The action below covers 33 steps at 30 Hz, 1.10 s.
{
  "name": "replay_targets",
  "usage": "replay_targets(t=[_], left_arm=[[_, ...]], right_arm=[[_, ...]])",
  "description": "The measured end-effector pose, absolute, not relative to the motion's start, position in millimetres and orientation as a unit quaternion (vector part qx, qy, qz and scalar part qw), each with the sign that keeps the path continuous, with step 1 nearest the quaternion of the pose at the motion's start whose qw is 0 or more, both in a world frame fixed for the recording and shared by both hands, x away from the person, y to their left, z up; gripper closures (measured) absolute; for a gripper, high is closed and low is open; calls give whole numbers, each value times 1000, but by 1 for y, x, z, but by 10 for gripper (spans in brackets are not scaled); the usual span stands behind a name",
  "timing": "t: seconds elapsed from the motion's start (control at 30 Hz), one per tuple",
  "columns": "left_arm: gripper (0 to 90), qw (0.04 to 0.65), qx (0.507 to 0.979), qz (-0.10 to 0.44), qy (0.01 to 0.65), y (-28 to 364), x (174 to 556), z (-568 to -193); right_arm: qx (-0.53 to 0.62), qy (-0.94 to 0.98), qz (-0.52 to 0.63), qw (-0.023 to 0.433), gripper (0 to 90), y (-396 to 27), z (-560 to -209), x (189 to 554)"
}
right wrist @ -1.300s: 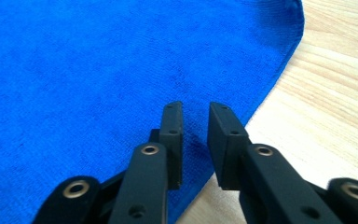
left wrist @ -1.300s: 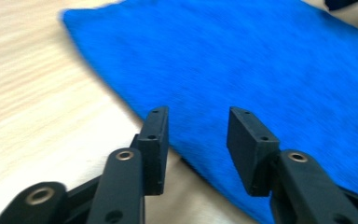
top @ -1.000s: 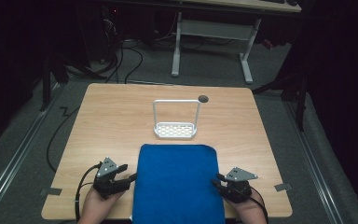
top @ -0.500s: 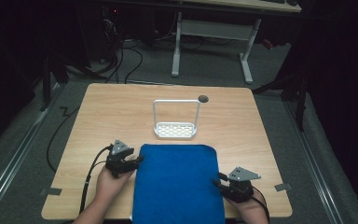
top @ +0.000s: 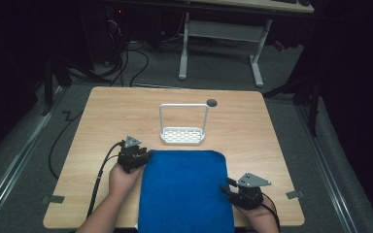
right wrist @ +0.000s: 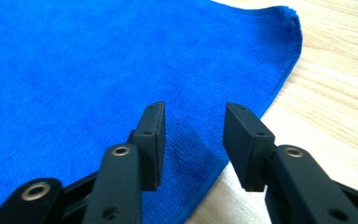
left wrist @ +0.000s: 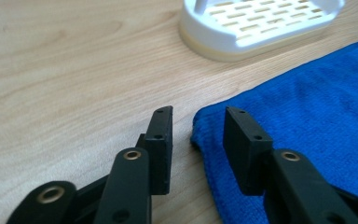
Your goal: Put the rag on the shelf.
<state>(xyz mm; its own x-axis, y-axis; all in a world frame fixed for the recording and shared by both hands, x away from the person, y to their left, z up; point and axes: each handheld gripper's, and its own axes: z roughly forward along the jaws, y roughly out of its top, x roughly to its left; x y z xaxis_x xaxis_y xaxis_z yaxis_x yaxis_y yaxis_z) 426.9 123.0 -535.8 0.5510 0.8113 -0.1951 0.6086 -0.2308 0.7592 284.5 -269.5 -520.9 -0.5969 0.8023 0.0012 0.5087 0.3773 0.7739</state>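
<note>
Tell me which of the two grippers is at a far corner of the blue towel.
The left gripper: its open jaws straddle the towel's far left corner, near the white rack. The right gripper sits lower, along the towel's right edge.

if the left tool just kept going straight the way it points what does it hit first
Most likely the far-left corner of the blue towel, lying between the open jaws of the left tool. Beyond it stands the white rack.

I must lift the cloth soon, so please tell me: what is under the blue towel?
The blue towel lies flat on the wooden table, its near edge hanging over. Nothing bulges, but anything thin beneath is covered and cannot be seen.
</note>
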Motion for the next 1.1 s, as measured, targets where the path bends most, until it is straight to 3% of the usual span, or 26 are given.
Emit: replay_targets(t=[0.23, 0.4, 0.77, 0.83, 1.1], left_arm=[[754, 412, 782, 125, 451, 122, 426, -536], [829, 401, 792, 141, 438, 117, 423, -535], [866, 405, 793, 134, 435, 118, 424, -536], [868, 406, 792, 131, 437, 118, 425, -536], [868, 407, 791, 124, 439, 120, 425, -536]], right_arm=[[415, 788, 389, 235, 545, -272, -518, 288], [450, 772, 382, 237, 548, -271, -514, 303], [477, 768, 341, 259, 498, -252, -516, 360], [481, 771, 331, 256, 569, -248, -518, 375], [500, 764, 329, 240, 698, -247, -524, 389]])
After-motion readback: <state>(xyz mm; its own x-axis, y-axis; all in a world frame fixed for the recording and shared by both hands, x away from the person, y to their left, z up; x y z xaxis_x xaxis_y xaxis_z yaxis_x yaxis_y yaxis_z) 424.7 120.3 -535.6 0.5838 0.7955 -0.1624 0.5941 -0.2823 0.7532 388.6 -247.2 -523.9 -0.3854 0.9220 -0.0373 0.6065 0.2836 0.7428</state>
